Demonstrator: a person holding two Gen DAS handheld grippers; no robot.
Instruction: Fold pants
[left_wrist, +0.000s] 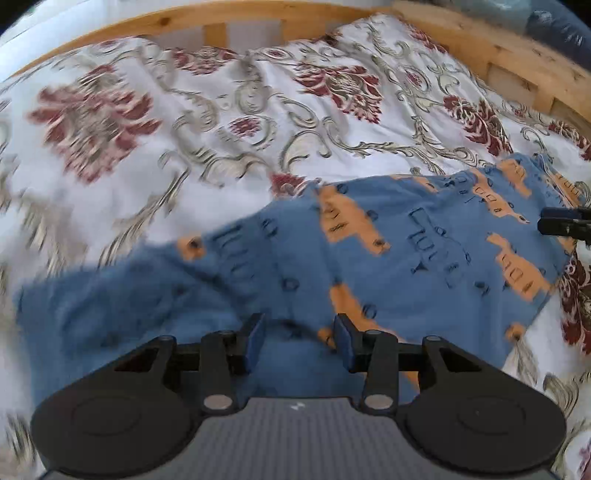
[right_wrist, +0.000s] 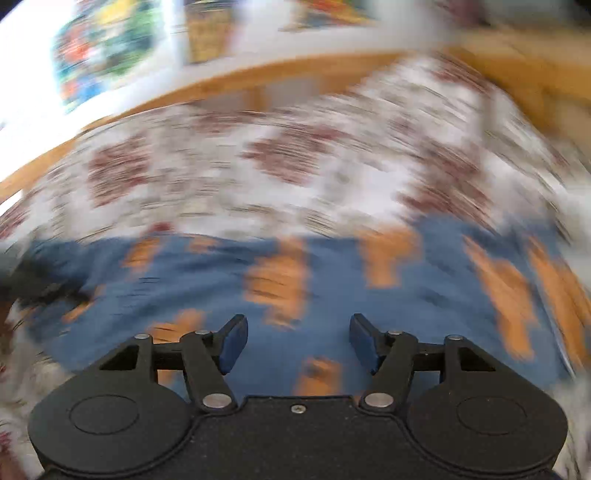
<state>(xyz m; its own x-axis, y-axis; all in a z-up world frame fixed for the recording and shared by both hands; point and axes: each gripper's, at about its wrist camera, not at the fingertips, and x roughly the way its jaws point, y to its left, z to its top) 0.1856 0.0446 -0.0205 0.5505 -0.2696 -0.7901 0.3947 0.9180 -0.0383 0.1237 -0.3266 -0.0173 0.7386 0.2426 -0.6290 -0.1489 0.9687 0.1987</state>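
My left gripper (left_wrist: 299, 341) hangs low over the pants (left_wrist: 369, 258), its two blue-padded fingers (left_wrist: 255, 341) spread apart with nothing between them. The pants, blue with orange truck shapes, lie spread on the flowered bedspread (left_wrist: 184, 122) straight ahead of these fingers and run off to their right; the cloth under and to the left of the tips looks bunched and blurred. At the far right of this view, level with the middle of the pants, dark tips of my right gripper (left_wrist: 565, 225) reach in over the cloth. From the right wrist, my right gripper (right_wrist: 297, 341) also stands wide open and empty, and the pants (right_wrist: 295, 273) fill the space just in front of and below it. That picture is heavily smeared, so I cannot tell whether the fingers touch the cloth. Beyond the bedspread in both views runs a wooden bed frame (left_wrist: 258, 14).
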